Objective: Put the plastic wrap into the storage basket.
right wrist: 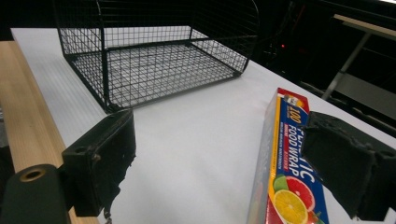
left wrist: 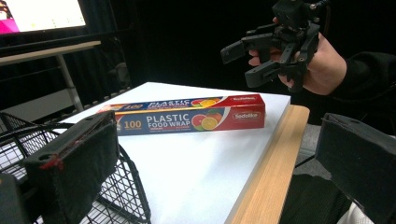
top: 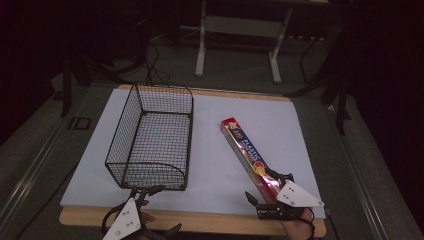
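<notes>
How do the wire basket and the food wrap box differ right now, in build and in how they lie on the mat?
The wire basket is open black mesh you can see through; the food wrap box is closed, printed card in red and blue. The basket is wide and tall-walled; the box is long, slim and low. The basket sits roughly square to the mat's edges; the box lies diagonally, its near end by the right gripper. Both rest on the white mat, apart.
</notes>
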`<state>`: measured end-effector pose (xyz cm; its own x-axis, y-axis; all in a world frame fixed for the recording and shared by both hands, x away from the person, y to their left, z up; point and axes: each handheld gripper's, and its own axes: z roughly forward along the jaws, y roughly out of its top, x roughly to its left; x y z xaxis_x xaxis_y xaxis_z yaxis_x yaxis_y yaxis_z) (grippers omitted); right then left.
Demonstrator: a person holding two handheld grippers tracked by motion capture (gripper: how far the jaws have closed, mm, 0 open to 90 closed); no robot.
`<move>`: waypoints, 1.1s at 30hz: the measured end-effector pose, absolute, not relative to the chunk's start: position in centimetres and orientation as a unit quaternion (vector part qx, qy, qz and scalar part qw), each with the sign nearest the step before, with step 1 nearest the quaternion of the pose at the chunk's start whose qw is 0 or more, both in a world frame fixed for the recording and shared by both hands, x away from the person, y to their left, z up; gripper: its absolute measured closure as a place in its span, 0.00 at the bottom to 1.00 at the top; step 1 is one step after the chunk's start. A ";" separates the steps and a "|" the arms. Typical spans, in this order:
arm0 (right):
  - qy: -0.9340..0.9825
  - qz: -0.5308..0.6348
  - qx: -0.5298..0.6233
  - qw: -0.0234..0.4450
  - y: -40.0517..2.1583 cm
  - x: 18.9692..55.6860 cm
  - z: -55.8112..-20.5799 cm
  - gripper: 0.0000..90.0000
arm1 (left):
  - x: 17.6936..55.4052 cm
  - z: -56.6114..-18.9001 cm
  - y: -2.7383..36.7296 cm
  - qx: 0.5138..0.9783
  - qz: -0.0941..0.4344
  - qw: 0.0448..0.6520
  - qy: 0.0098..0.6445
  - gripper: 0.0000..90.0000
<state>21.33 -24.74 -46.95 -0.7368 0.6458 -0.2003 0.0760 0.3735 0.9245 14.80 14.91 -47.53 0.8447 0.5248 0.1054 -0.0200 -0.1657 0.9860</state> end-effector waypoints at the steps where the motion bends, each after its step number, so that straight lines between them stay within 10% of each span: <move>1: 0.780 0.510 0.231 0.279 -24.7 21.3 -47.0 0.11 | 14.8 -47.5 14.9 0.732 0.218 0.622 0.173 0.00; 33: 0.795 0.498 0.247 0.243 -25.0 22.8 -46.0 0.15 | 14.8 -47.7 14.6 0.734 0.210 0.622 0.175 0.00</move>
